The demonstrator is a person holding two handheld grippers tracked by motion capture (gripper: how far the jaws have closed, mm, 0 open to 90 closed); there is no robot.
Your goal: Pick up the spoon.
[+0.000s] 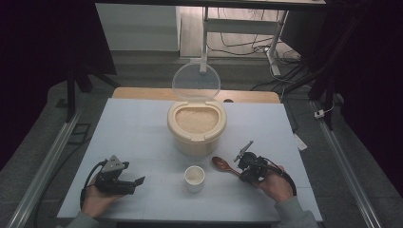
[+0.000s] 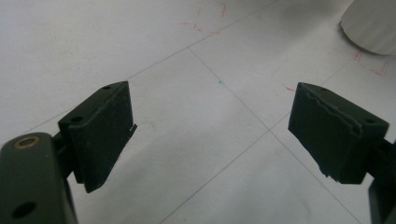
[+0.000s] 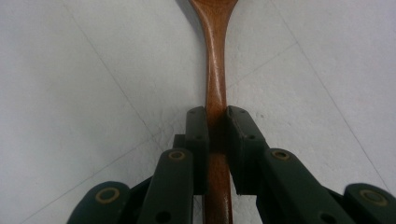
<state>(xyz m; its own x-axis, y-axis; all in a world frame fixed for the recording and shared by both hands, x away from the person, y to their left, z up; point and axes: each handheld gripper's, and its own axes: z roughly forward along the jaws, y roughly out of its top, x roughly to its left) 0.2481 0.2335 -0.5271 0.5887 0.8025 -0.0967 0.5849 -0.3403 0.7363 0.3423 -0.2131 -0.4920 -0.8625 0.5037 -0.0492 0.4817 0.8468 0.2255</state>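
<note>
Two claws rest low on the bench (image 1: pixel 142 123): the right claw (image 3: pixel 216 119) clamps the spoon (image 3: pixel 215 70) handle, spoon lying beside the cup (image 1: pixel 194 177); the left claw (image 2: pixel 210 126) gapes wide, empty.

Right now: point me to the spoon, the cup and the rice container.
wooden spoon (image 3: pixel 215 65), right gripper view, on its handle.
white cup (image 1: pixel 195 179), high view, on its side wall.
rice container (image 1: pixel 196 138), high view, on its front wall.

Cup (image 1: pixel 194 178) before rice container (image 1: pixel 196 125); spoon (image 1: pixel 223 165) right of cup.
</note>
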